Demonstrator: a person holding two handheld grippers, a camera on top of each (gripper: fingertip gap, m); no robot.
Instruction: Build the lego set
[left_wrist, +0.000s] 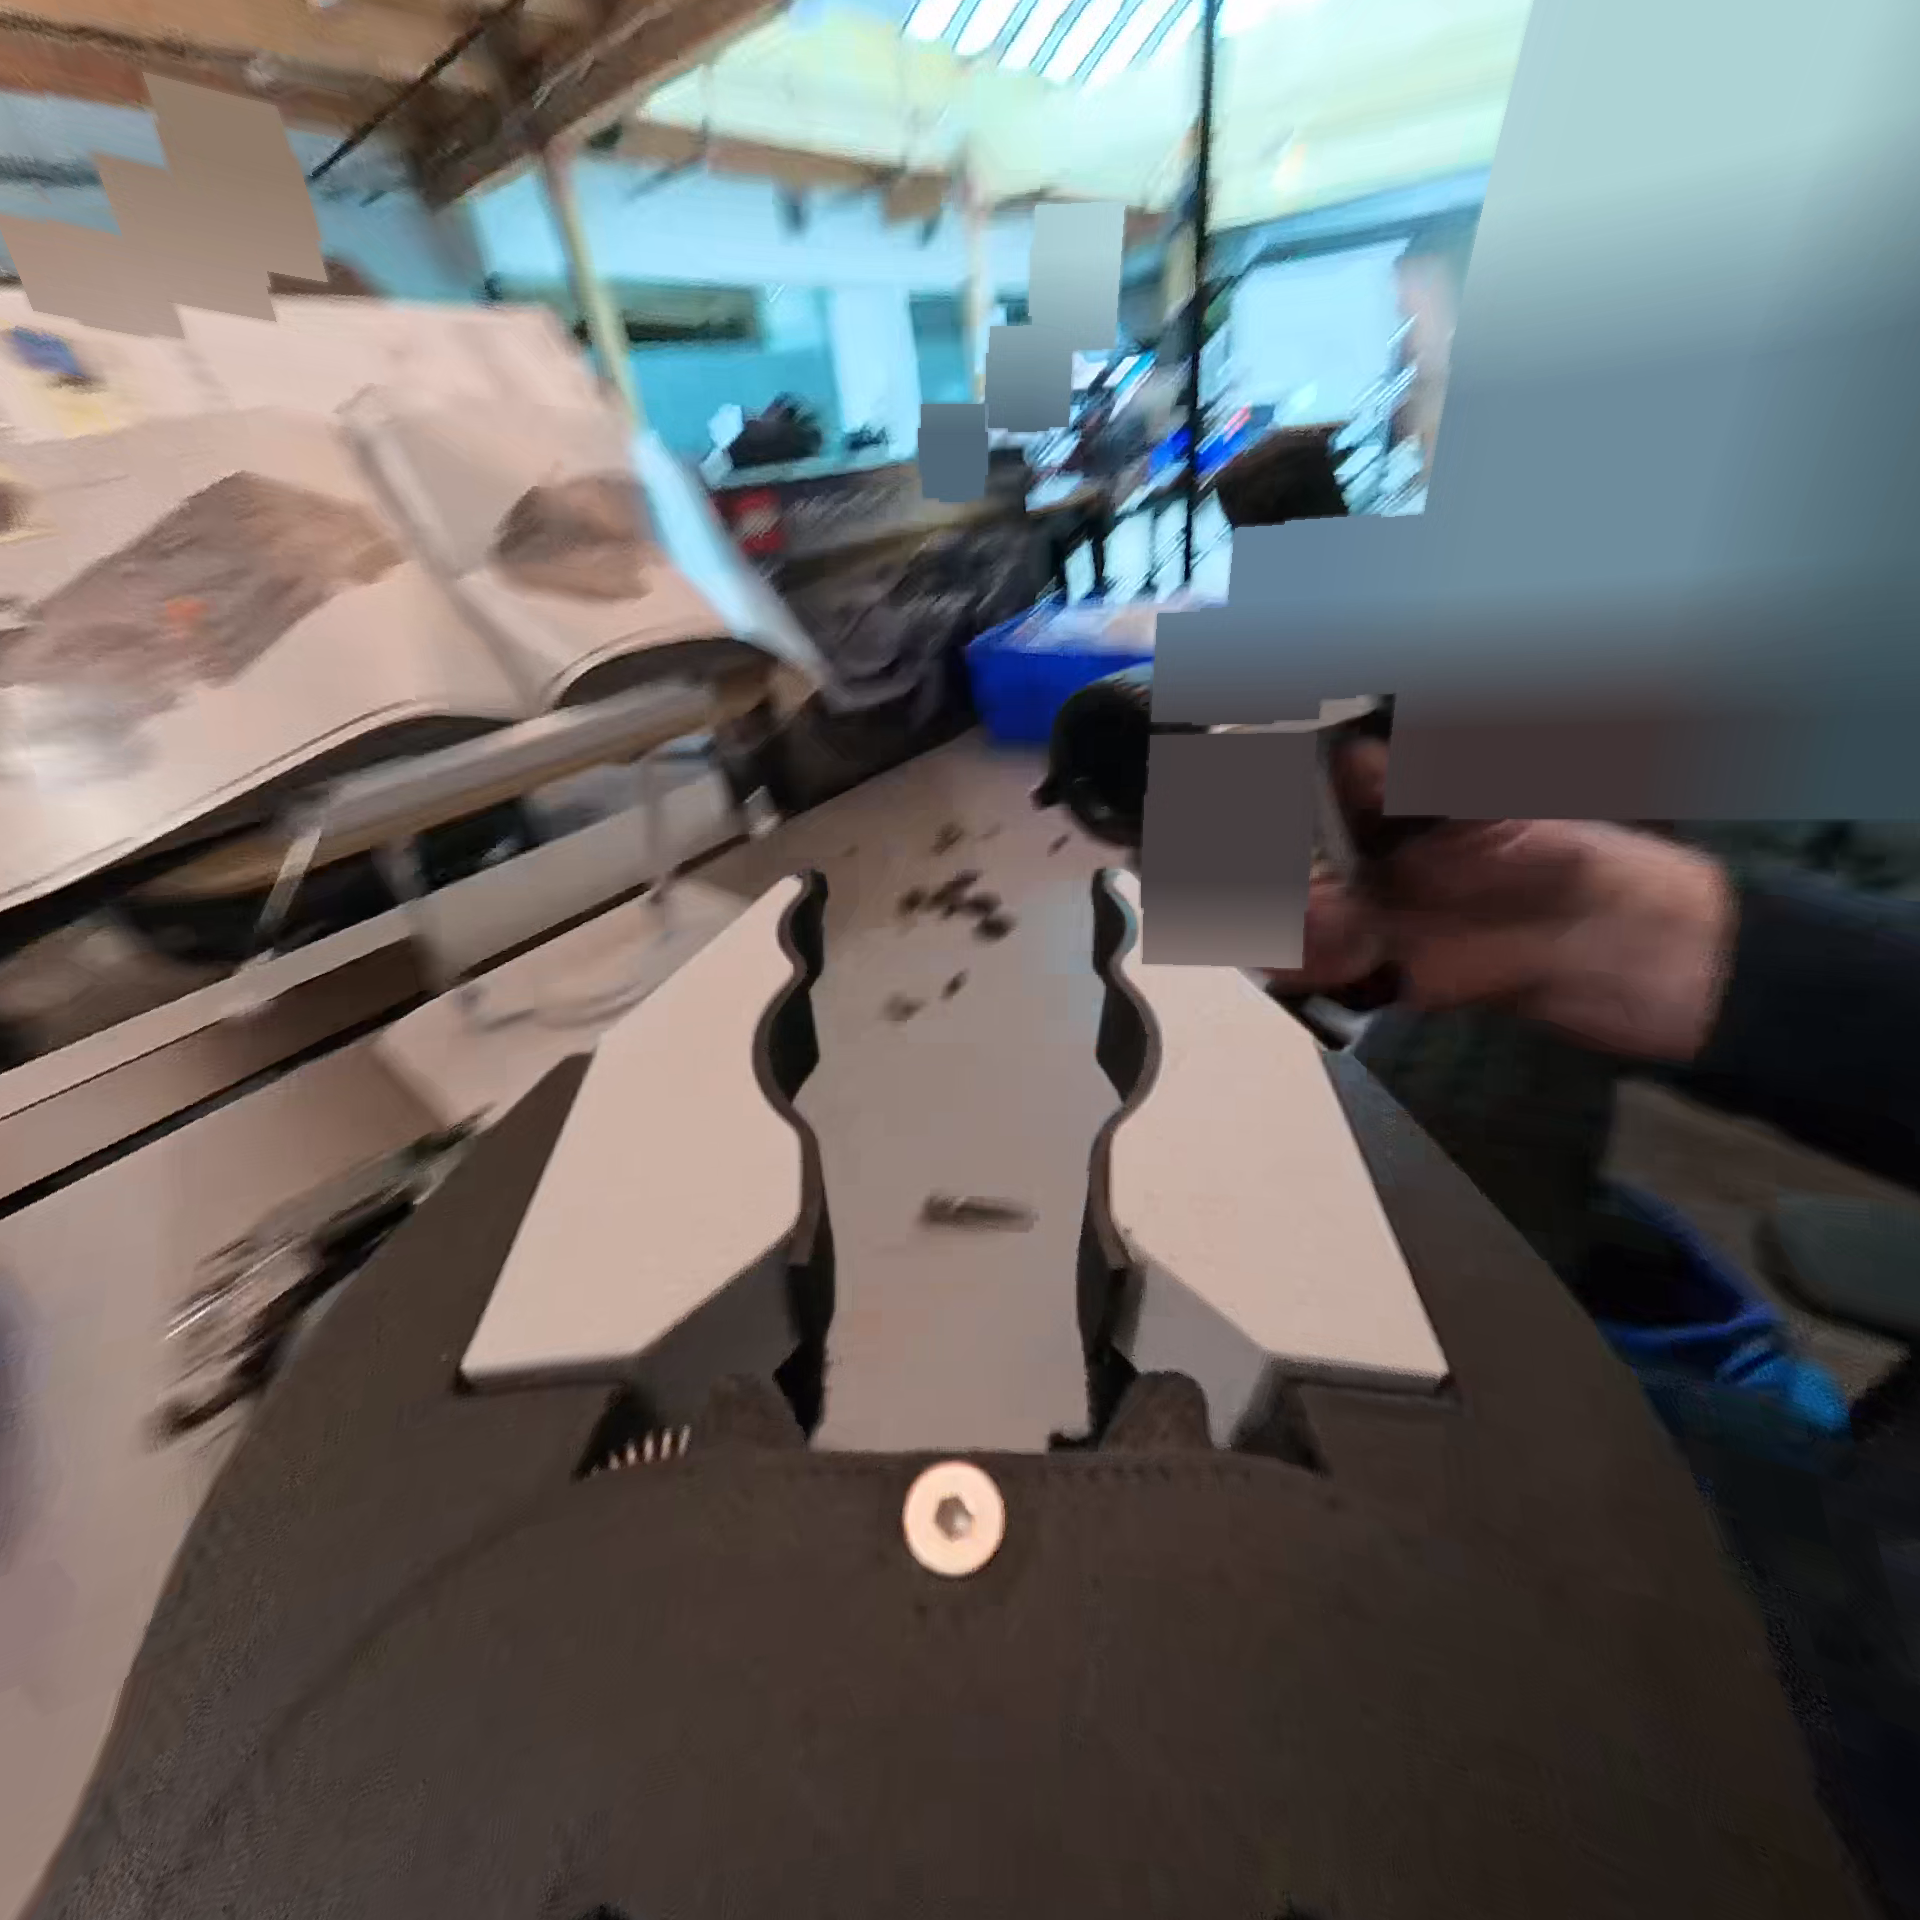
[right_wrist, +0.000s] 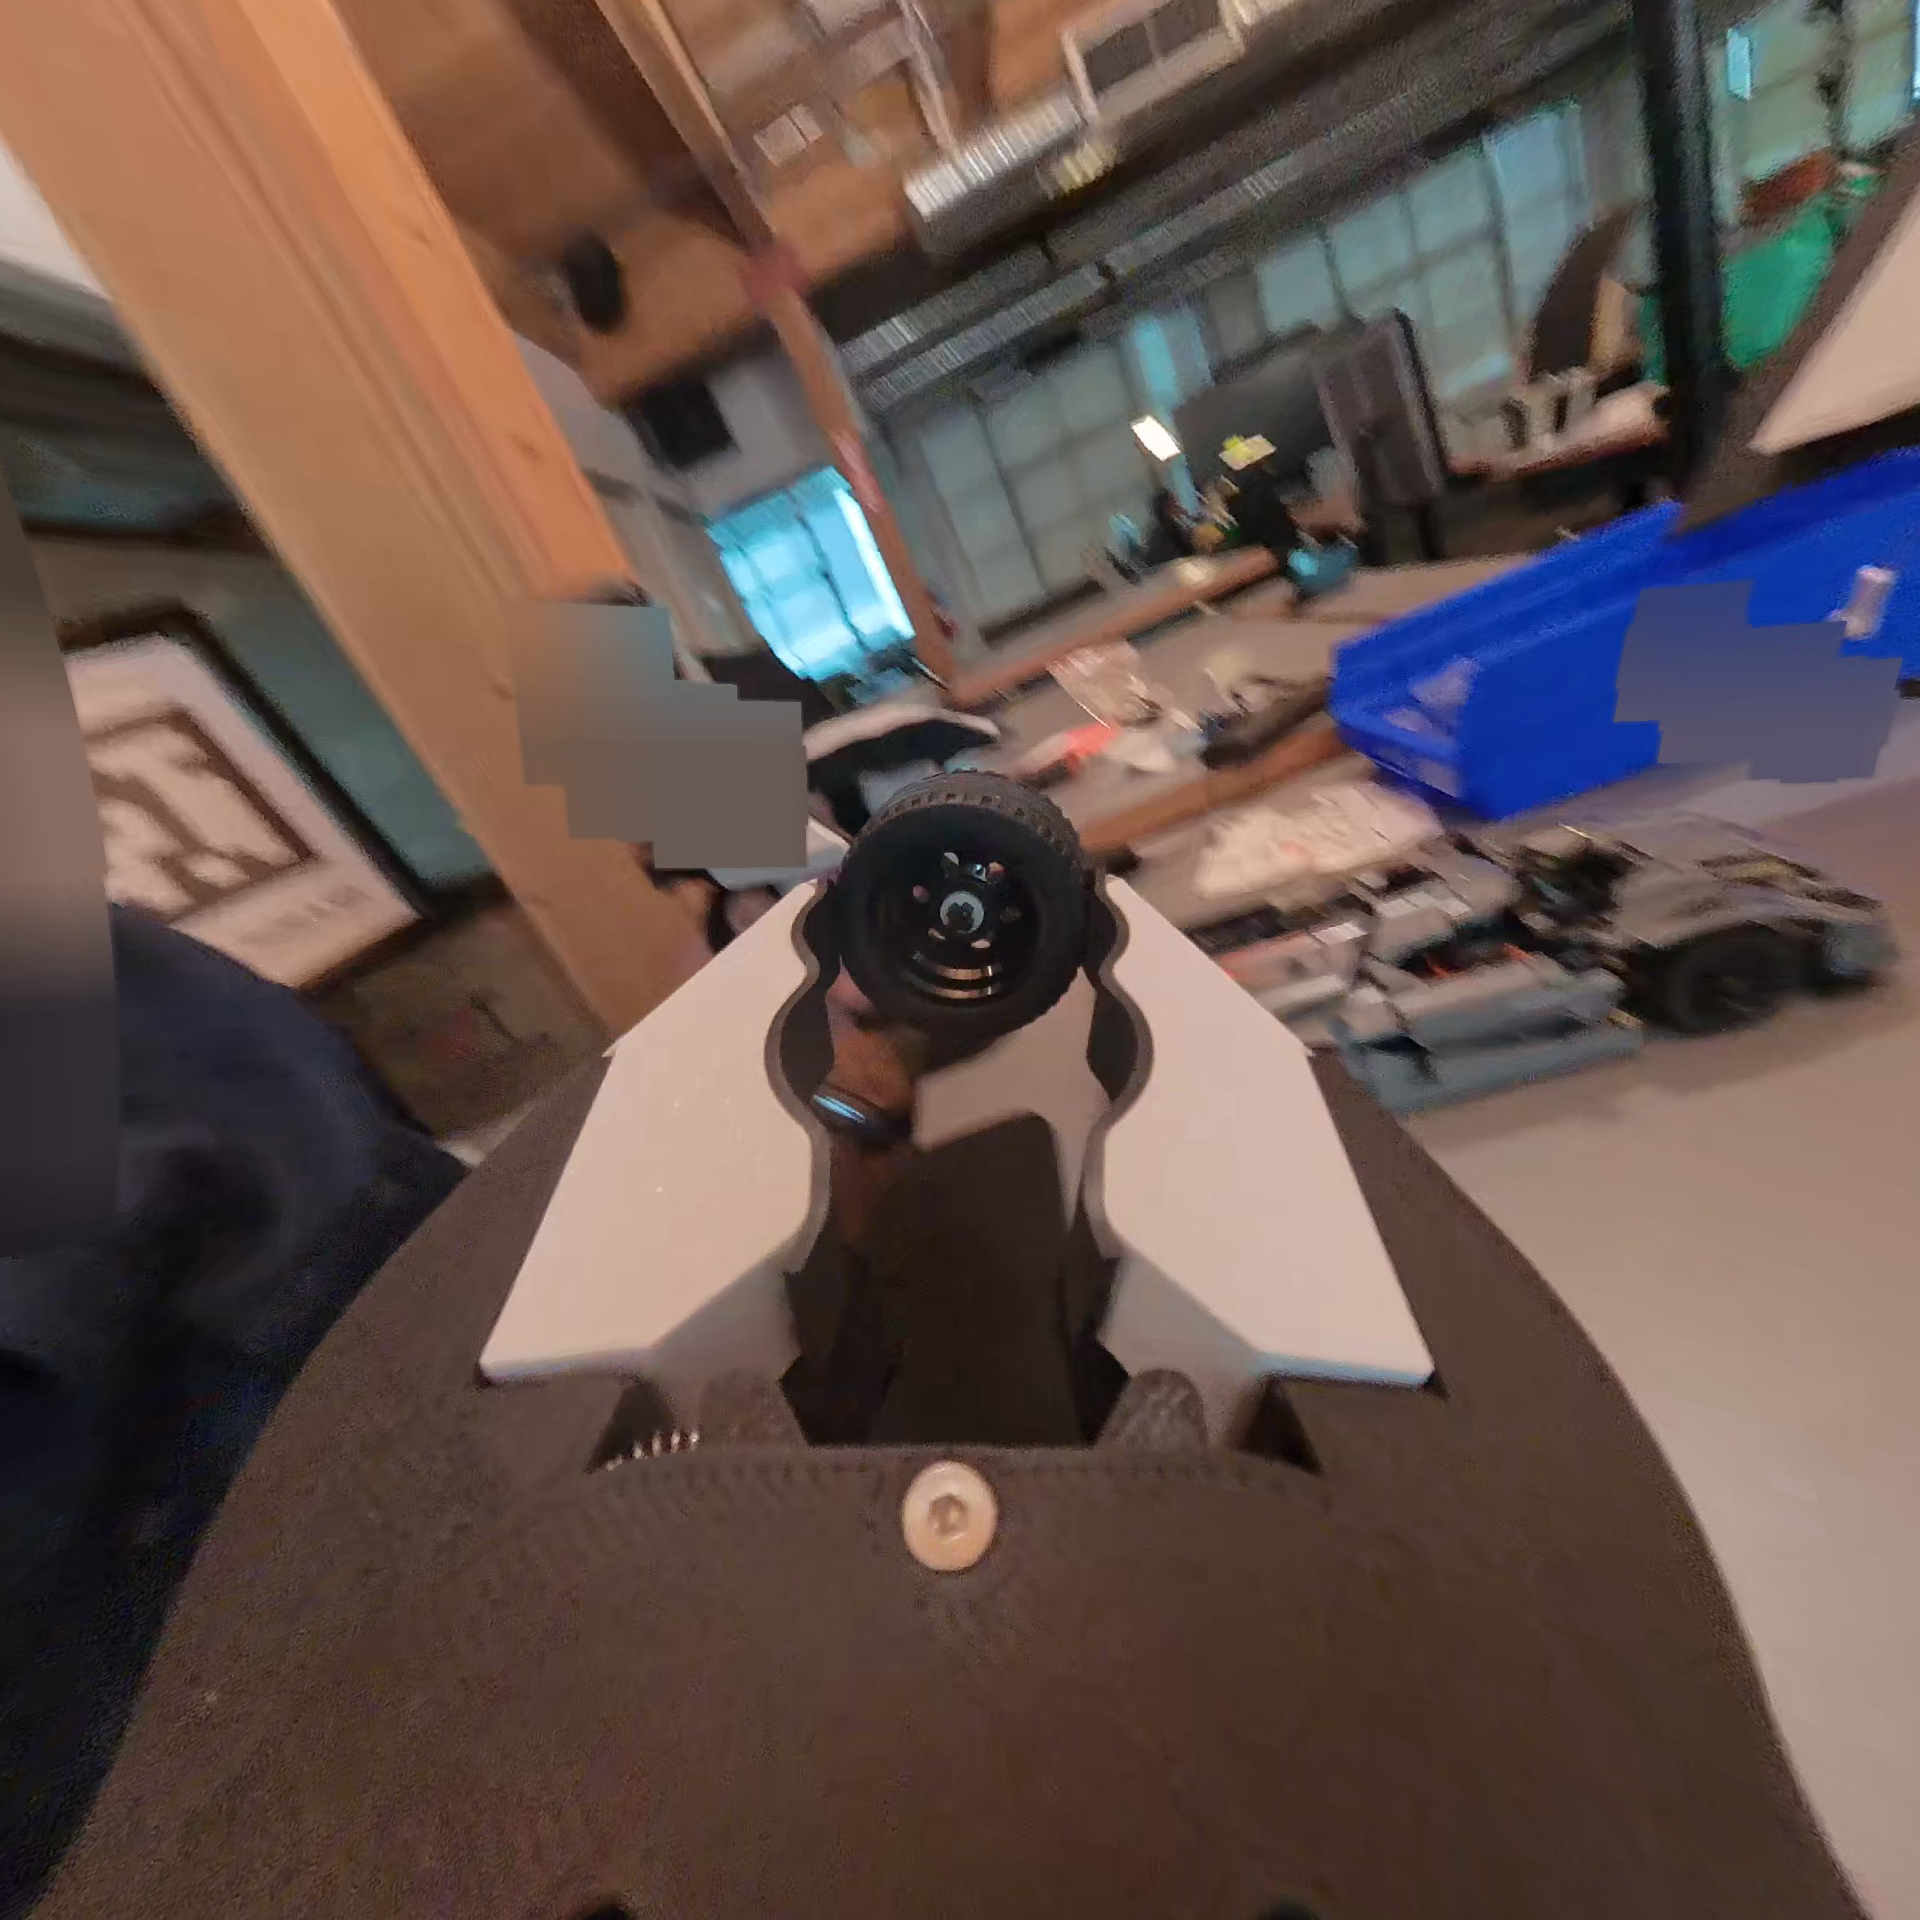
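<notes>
Your right hand-held gripper (right_wrist: 961, 914) is closed on a black wheel (right_wrist: 961, 914), pinched at the tips across the tyre, with the hub facing back towards the camera and the wheel held up off the bench (right_wrist: 1662, 1299). Your left hand-held gripper (left_wrist: 956, 904) carries nothing; its jaws stand partly apart with bare bench showing between them and a few small dark loose pieces (left_wrist: 956, 904) scattered ahead. The grey car model (right_wrist: 1558, 966) sits well apart from the wheel, towards the far right of the bench, just in front of a blue bin (right_wrist: 1507, 707). An open instruction booklet (left_wrist: 312, 540) is propped along the left edge in the left wrist view. Expect the wheel to be light, with a rubbery tyre that gives a little and grips well, so a moderate squeeze should do; the rim inside is likely hard plastic. Holding it across the tread as you do leaves the hub hole free for an axle, which looks sensible. The model is probably stiff but brittle at its joints, so brace it low on the chassis rather than by any thin panel when pushing a wheel on.
</notes>
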